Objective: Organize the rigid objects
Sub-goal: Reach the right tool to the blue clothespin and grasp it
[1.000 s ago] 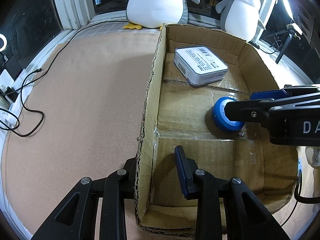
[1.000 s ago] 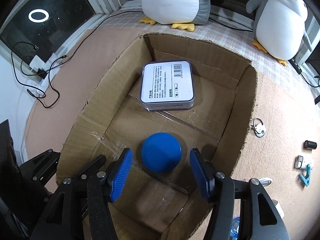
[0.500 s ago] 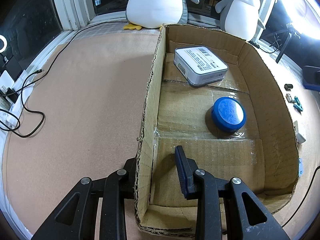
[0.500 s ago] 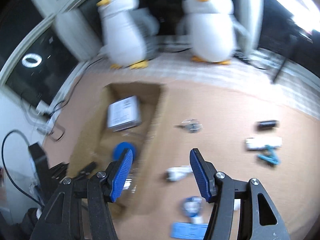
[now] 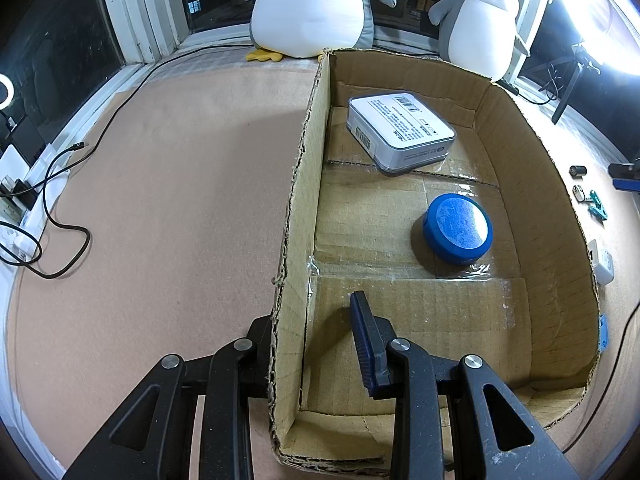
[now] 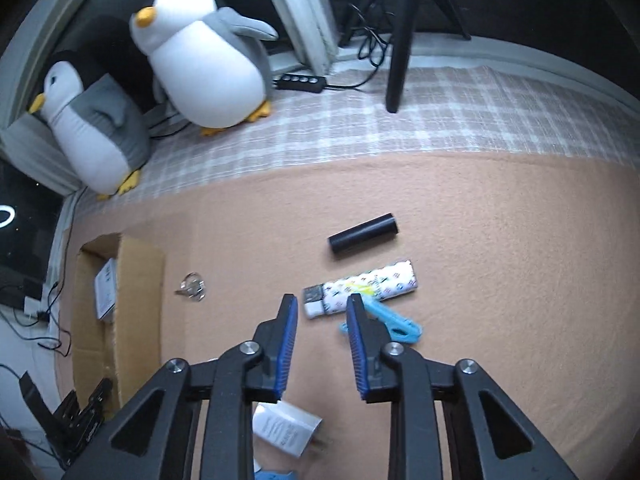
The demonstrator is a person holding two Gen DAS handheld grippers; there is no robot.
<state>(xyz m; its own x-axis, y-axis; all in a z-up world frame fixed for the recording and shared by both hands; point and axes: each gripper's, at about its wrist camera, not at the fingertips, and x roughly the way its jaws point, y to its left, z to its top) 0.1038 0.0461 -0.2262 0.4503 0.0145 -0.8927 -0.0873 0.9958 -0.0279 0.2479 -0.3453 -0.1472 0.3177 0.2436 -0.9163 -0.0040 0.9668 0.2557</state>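
Note:
An open cardboard box [image 5: 304,184] holds a white flat case [image 5: 400,130] at the far end and a blue round tin [image 5: 458,228] in the middle. My left gripper [image 5: 312,320] straddles the box's left wall, one finger outside, one inside, jaws apart on either side of it. My right gripper [image 6: 320,308] is open and empty over the mat, just short of a white patterned USB stick [image 6: 360,290], a light blue clip [image 6: 394,322] and a black cylinder [image 6: 363,235]. A key ring [image 6: 192,286] lies to the left, near the box [image 6: 138,280].
Two plush penguins [image 6: 204,64] stand at the back on a checked cloth. A tripod leg [image 6: 398,40] and a power strip [image 6: 300,80] are behind. A white charger [image 6: 286,428] lies under my right gripper. Cables [image 5: 52,200] trail on the left of the mat.
My right gripper has left the blue tin in the box, swung right and now hovers over the small items on the mat. My left gripper has stayed on the box wall.

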